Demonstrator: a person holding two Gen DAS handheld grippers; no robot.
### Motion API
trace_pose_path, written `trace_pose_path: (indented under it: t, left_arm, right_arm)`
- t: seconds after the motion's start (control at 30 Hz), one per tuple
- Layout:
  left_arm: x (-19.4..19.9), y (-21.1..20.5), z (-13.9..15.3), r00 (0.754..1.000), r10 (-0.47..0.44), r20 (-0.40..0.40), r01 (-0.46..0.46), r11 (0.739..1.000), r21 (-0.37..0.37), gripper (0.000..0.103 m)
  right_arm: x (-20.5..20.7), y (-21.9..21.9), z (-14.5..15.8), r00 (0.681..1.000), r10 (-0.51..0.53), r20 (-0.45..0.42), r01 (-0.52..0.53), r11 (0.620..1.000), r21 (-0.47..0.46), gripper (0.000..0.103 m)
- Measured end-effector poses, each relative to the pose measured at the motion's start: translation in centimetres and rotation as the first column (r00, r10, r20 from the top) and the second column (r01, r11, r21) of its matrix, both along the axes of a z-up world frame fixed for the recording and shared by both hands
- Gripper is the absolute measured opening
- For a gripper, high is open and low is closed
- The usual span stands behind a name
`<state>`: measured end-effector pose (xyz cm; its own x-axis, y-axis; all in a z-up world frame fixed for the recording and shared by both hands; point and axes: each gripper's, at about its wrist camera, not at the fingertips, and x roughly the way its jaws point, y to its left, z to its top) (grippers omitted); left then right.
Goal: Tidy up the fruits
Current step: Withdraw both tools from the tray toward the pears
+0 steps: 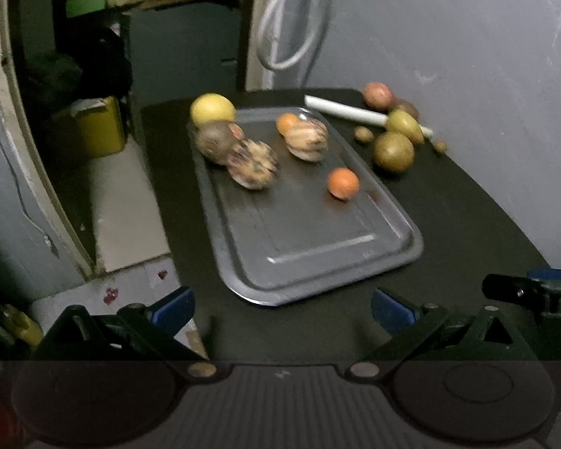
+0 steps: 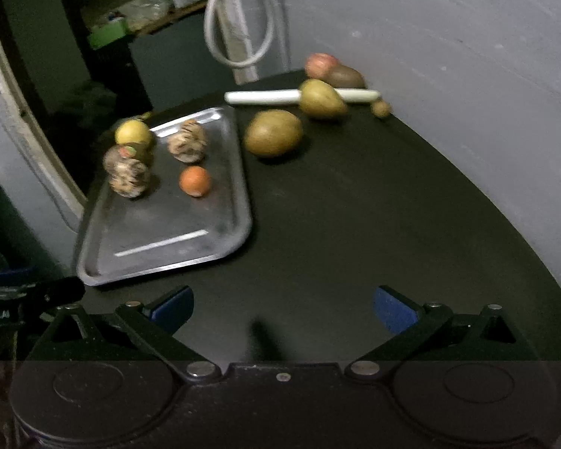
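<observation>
A grey metal tray (image 1: 318, 262) lies on the black round table (image 1: 467, 224). On its far half are a yellow fruit (image 1: 212, 109), a brown one (image 1: 215, 141), two striped fruits (image 1: 253, 164) (image 1: 306, 138) and two oranges (image 1: 286, 122) (image 1: 342, 183). Right of the tray, on the bare table, sit a green-brown fruit (image 2: 273, 133), a yellow pear-shaped fruit (image 2: 321, 104), a red fruit (image 2: 319, 64) and a brown one (image 2: 346, 76). My left gripper (image 1: 283, 310) hangs open before the tray's near end. My right gripper (image 2: 284, 310) is open over bare table, right of the tray (image 2: 161, 258). Neither holds anything.
A white rod (image 2: 261, 96) lies behind the loose fruits, with small nuts (image 2: 380, 107) (image 1: 364, 134) nearby. A grey wall curves round the table's right side. A white cable (image 1: 280, 37) hangs at the back. Left of the table the floor drops away, with a yellow bin (image 1: 97, 127).
</observation>
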<state>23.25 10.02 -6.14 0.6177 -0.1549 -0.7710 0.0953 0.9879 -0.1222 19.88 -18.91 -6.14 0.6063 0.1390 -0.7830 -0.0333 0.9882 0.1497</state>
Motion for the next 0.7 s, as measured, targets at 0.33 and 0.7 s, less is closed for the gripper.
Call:
trace_pose_path:
  t: [0.33,0.7]
  left_arm:
    - [1.5,-5.2,0.3,0.992,-0.128,0.009,0.128,0.992,0.019,0.102]
    - [7.6,-10.6,1.1,0.967,-0.239,0.088,0.228,0.967,0.115,0.102]
  right_arm:
    - [-0.5,-5.0,-0.4,0.989,-0.141,-0.034,0.141,0.99,-0.018,0.102]
    - [5.7,-8.1,2.0,0.991,-0.13,0.044,0.129,0.991,0.022,0.102]
